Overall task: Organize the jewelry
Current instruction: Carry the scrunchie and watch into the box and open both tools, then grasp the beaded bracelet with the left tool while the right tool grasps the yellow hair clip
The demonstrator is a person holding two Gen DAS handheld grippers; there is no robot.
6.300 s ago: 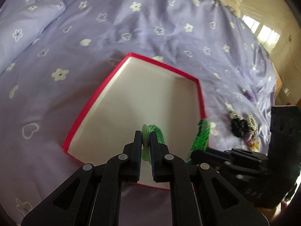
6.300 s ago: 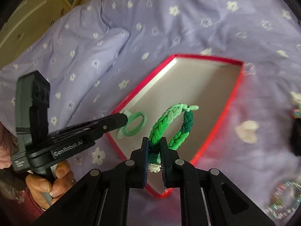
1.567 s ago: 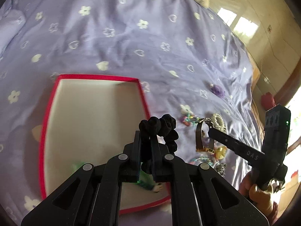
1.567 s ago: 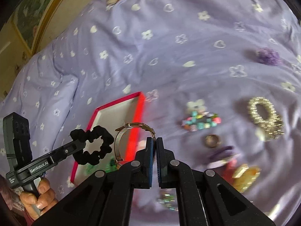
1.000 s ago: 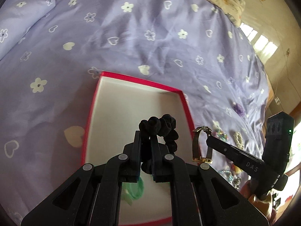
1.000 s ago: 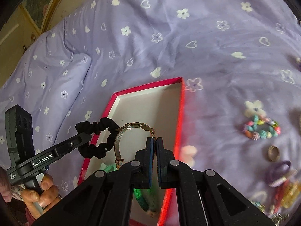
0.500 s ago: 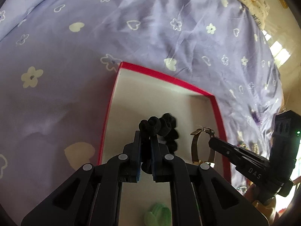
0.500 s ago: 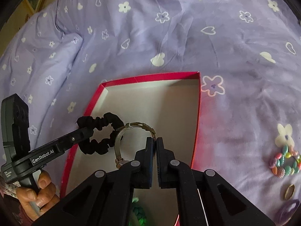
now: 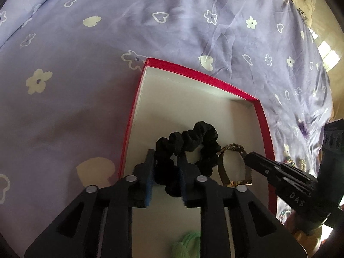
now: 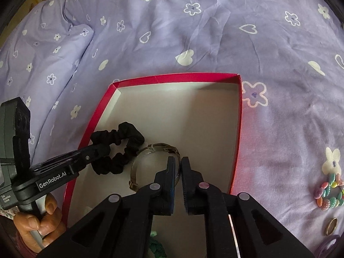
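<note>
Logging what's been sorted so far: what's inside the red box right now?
Inside the red box: a black scrunchie between the opening left gripper, a metal bracelet at the opening right gripper, and green braided pieces. The grippers cover the near floor.

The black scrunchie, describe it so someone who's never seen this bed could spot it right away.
On the purple flowered bedspread lies an open red-edged box with a pale floor. The black scrunchie is inside it, toward the box's left wall in the right wrist view, between the opening left claw. Unlike the shiny metal watch touching it, it is soft, ruffled black fabric.
</note>
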